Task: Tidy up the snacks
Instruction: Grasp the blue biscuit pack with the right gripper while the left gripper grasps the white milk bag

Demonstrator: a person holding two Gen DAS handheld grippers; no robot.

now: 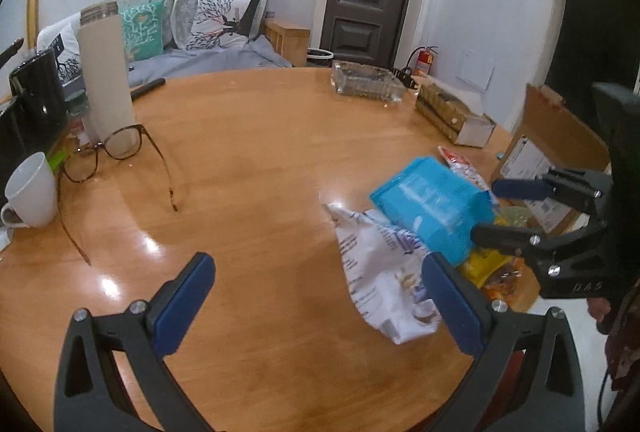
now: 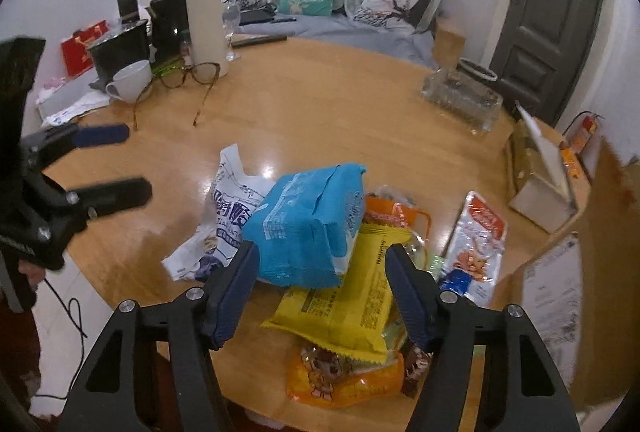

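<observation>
A blue snack packet (image 2: 308, 224) lies on top of a snack pile on the round wooden table (image 2: 320, 103), between the open jaws of my right gripper (image 2: 320, 284), which does not clamp it. It looks blurred in the left wrist view (image 1: 434, 209). Under it lie a yellow packet (image 2: 344, 308), an orange packet (image 2: 340, 380), a white crumpled bag (image 2: 224, 220) and a red and white packet (image 2: 476, 244). My left gripper (image 1: 316, 300) is open and empty, just left of the white bag (image 1: 380, 272).
A cardboard box (image 1: 552, 151) stands at the right edge. A glass ashtray (image 1: 366, 81) and a small open carton (image 1: 452, 111) sit at the back right. Glasses (image 1: 116, 151), a white mug (image 1: 32, 191), a paper roll (image 1: 106, 75) and black kettles (image 2: 120, 47) crowd the left.
</observation>
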